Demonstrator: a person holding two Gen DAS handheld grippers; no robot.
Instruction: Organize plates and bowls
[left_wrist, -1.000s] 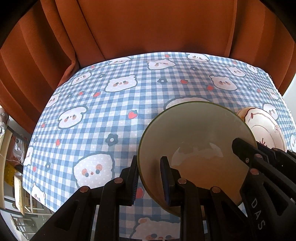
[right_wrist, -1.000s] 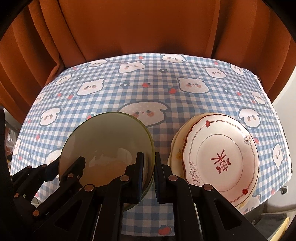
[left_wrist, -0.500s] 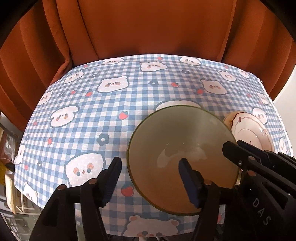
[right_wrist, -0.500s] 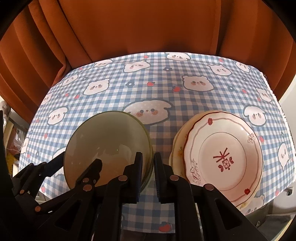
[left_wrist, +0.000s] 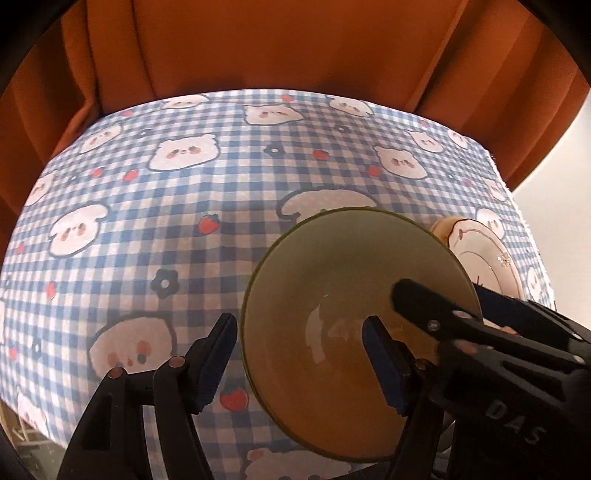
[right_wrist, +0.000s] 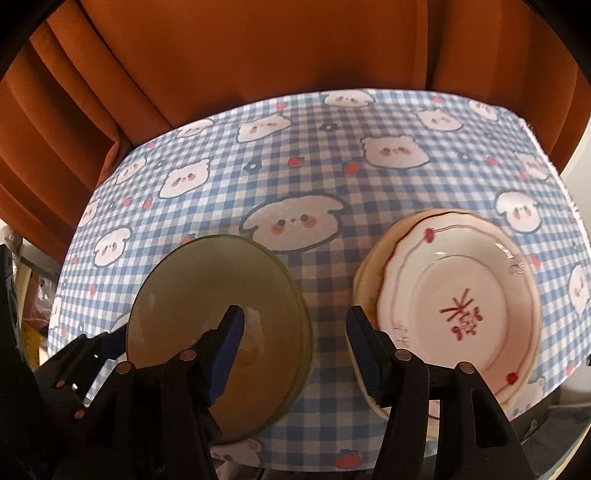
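An olive-green bowl (left_wrist: 354, 280) (right_wrist: 218, 295) sits on the checked tablecloth (left_wrist: 221, 166). My left gripper (left_wrist: 299, 358) straddles its left rim with jaws opening, and the blue pads stand clear of the rim. My right gripper (right_wrist: 297, 349) straddles the bowl's right rim, its jaws also opening and off the rim. Each gripper shows in the other's view, the right gripper (left_wrist: 443, 314) reaching over the bowl and the left gripper (right_wrist: 92, 350) at the bowl's far side. A white plate with red decoration (right_wrist: 461, 306) (left_wrist: 487, 254) lies stacked on a cream plate just right of the bowl.
Orange curtains (left_wrist: 295, 48) hang behind the table's far edge. The cloth's right edge (right_wrist: 554, 177) drops off close to the plate stack. Clutter shows past the left edge (right_wrist: 33, 288). Bare cloth stretches left of and beyond the bowl.
Both grippers were shut on the bowl's rim and have let go: the left jaws spread first, then the right. The bowl stays on the cloth.
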